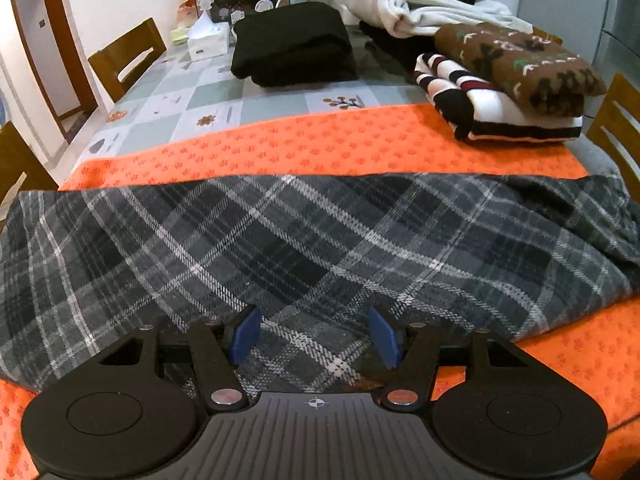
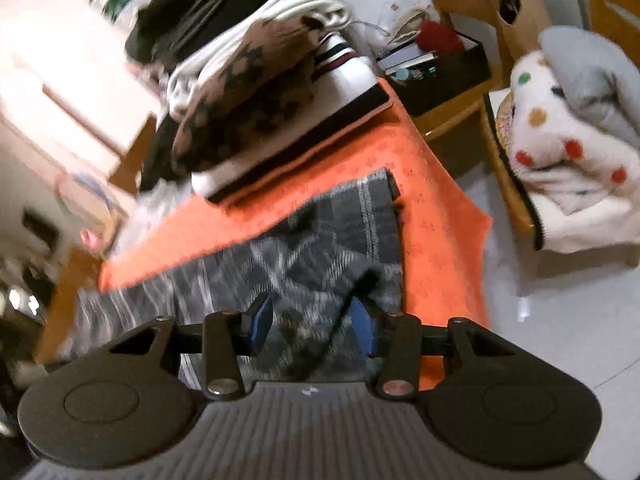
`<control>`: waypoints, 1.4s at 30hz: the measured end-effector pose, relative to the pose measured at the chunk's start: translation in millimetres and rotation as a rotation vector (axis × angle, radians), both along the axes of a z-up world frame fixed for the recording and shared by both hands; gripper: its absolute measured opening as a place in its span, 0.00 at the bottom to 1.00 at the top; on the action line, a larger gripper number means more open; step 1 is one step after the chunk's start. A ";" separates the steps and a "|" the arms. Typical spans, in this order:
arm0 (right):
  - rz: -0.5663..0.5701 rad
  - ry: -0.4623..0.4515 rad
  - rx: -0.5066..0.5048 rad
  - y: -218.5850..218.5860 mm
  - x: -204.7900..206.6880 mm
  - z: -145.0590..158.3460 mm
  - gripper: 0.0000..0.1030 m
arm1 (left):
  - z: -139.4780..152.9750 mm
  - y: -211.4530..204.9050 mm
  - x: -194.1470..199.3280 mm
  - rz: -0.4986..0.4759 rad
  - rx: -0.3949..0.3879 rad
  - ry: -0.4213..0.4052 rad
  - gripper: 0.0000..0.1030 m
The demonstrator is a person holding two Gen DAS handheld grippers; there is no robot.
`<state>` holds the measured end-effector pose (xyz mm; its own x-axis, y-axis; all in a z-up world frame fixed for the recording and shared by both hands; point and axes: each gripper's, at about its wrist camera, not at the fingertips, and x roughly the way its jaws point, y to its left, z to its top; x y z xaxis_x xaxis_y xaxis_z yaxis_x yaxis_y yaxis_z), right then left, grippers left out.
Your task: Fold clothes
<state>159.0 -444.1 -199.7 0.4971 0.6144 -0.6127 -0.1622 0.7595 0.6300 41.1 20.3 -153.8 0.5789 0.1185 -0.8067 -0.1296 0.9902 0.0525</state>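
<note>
A grey plaid garment [image 1: 304,240] lies folded lengthwise in a long band across the orange paw-print cloth [image 1: 320,144] on the table. My left gripper [image 1: 316,332] hovers open just over its near edge, blue pads apart with nothing between them. In the blurred right wrist view, the same plaid garment [image 2: 320,256] ends near the table's right edge, its hemmed end [image 2: 376,204] flat on the orange cloth [image 2: 432,208]. My right gripper [image 2: 312,326] is open above that end, holding nothing.
Folded clothes sit behind: a black pile [image 1: 294,52], a striped piece under a brown patterned sweater [image 1: 516,68], white and dark items [image 1: 424,8]. A tissue box [image 1: 208,38] and wooden chairs [image 1: 126,58] stand to the left. A chair with a dotted blanket [image 2: 568,152] stands right of the table.
</note>
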 end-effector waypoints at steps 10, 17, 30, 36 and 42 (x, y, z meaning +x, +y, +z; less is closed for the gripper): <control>-0.033 -0.069 0.093 -23.3 25.3 49.6 0.05 | -12.8 3.5 -0.2 0.046 0.000 0.001 0.61; 0.000 -0.039 -0.041 -7.9 65.8 35.3 0.04 | -4.8 3.6 0.0 0.056 0.018 -0.039 0.60; 0.032 0.047 0.016 -7.4 53.8 7.3 0.44 | 0.3 -20.9 103.5 -0.410 0.083 -0.060 0.61; 0.057 0.071 0.035 5.2 51.1 -13.3 0.51 | -16.3 -32.0 131.2 -0.601 0.028 0.011 0.44; 0.035 0.065 0.117 -4.4 42.6 -14.7 0.51 | -8.4 -28.7 121.0 -0.632 -0.021 -0.034 0.07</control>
<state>201.6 -448.5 -214.4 0.4354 0.6999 -0.5662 -0.1432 0.6748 0.7240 162.1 -8.3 -162.3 0.5571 -0.2705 -0.7852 0.4791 0.8769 0.0379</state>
